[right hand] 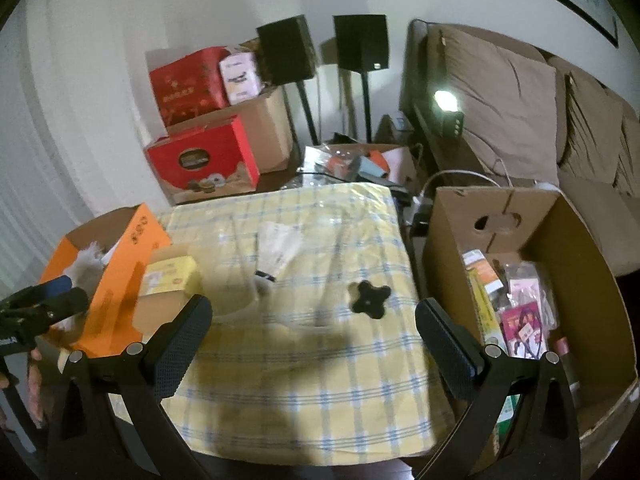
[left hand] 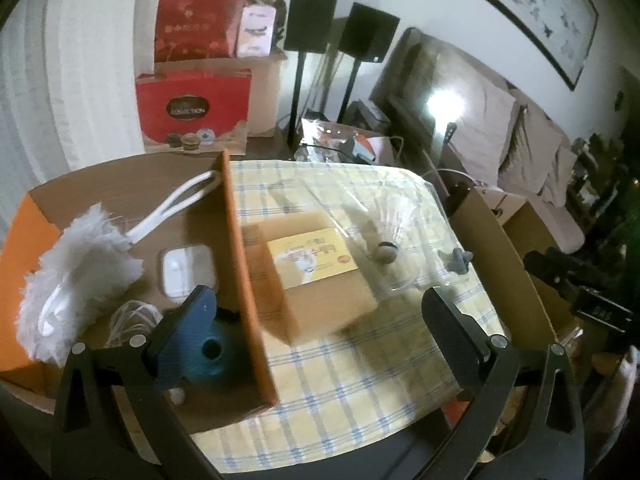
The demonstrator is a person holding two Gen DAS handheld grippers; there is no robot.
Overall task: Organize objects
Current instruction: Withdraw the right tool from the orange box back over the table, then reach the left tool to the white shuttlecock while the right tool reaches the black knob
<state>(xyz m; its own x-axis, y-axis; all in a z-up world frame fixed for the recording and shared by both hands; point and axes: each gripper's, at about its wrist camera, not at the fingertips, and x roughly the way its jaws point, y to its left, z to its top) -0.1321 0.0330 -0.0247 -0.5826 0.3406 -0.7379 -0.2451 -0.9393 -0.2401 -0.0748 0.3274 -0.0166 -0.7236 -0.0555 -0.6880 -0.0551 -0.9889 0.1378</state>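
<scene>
1. A table [right hand: 304,380] with a yellow cloth checked in blue stands in a dim living room, with a brown-cushioned sofa [right hand: 520,92] at the right and two black speakers [right hand: 360,42] on stands against the white wall.
2. An orange box [left hand: 240,264] sits at the table's left edge; inside lie a white fluffy duster [left hand: 76,276], a small white case [left hand: 186,270], a coil of white cord [left hand: 132,320] and a teal round thing [left hand: 214,350].
3. Just right of the orange wall stands a small cardboard box [left hand: 320,280] with a yellow label, its print too blurred to read.
4. A shuttlecock [right hand: 276,248] and a black cross-shaped knob [right hand: 370,298] lie on clear plastic near the middle of the cloth.
5. A brown carton [right hand: 520,240] of packets stands off the table's right edge.
6. A red box [left hand: 192,110] on the floor reads "COLLECTION".
7. The left tongs [left hand: 320,336] gape wide, straddling the orange wall, gripping nothing.
8. The right tongs [right hand: 314,340] gape wide above the cloth, empty.
</scene>
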